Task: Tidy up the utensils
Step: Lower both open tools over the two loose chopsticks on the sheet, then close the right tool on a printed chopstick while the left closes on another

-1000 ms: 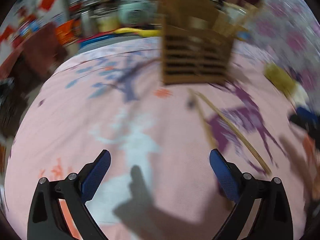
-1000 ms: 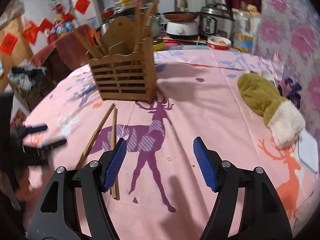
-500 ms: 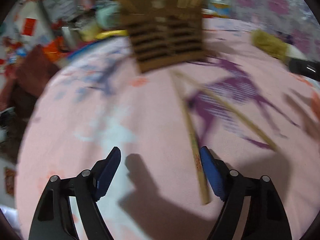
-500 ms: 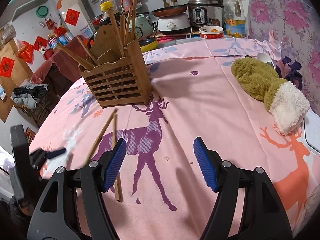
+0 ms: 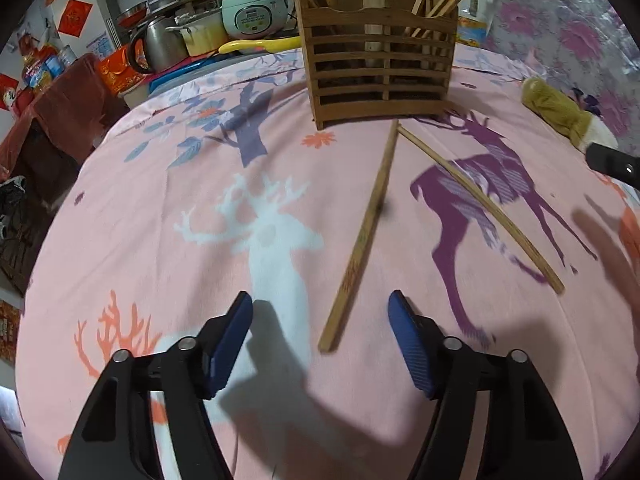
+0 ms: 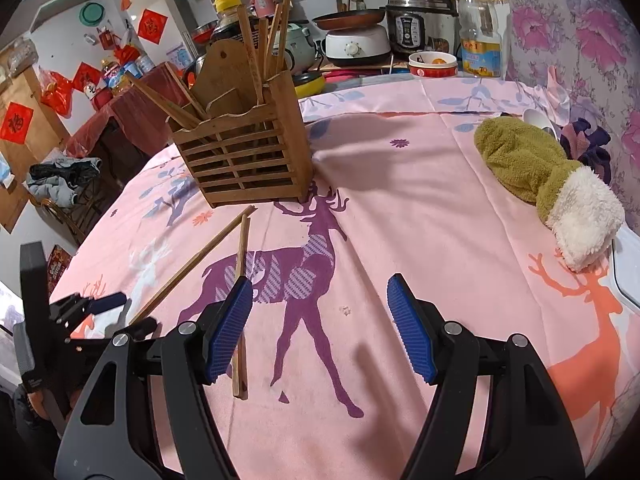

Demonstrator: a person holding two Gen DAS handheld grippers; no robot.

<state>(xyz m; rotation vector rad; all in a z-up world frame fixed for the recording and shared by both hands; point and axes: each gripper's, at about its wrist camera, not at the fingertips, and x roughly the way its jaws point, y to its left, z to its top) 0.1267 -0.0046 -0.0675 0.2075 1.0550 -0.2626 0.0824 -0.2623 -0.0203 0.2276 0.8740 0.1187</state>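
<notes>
2 chopsticks (image 5: 362, 240) lie before the wooden holder (image 5: 380, 68).

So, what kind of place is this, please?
Most likely a home kitchen or dining area: a rice cooker, a pressure cooker and an oil bottle stand behind a table with a pink deer-print cloth.
</notes>
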